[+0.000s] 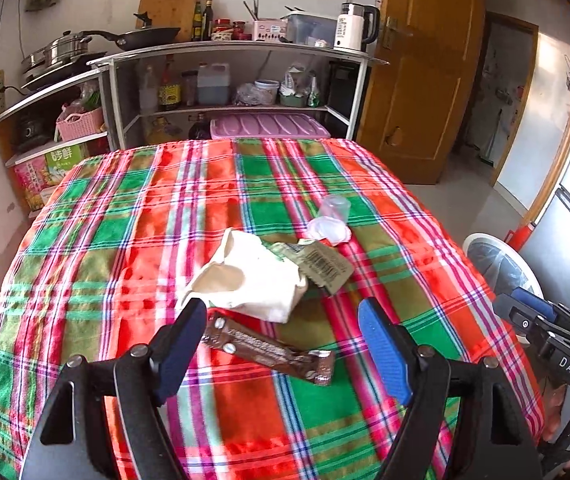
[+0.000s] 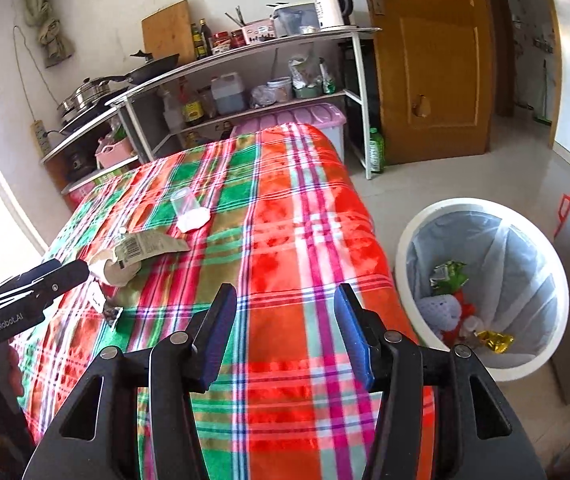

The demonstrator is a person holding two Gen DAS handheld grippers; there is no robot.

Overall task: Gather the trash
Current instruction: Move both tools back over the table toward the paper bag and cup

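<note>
Trash partly collected: bin [image 2: 413,240] beside the surface [image 1: 125,240] holds several wrappers. Left on top: brown wrapper [image 1: 269,350], cream bag [image 1: 249,280], green packet [image 1: 325,266], cup [image 1: 335,206]. Left gripper [image 1: 281,344] and right gripper [image 2: 285,332] jaws spread, empty.

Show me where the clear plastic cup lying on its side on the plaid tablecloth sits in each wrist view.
Left wrist view: clear plastic cup lies right of centre, beyond the green barcode wrapper.
Right wrist view: the cup lies left of centre, upper half, again beyond the wrapper.
Shared landmark: the crumpled white lid touching the cup's near side.
</note>
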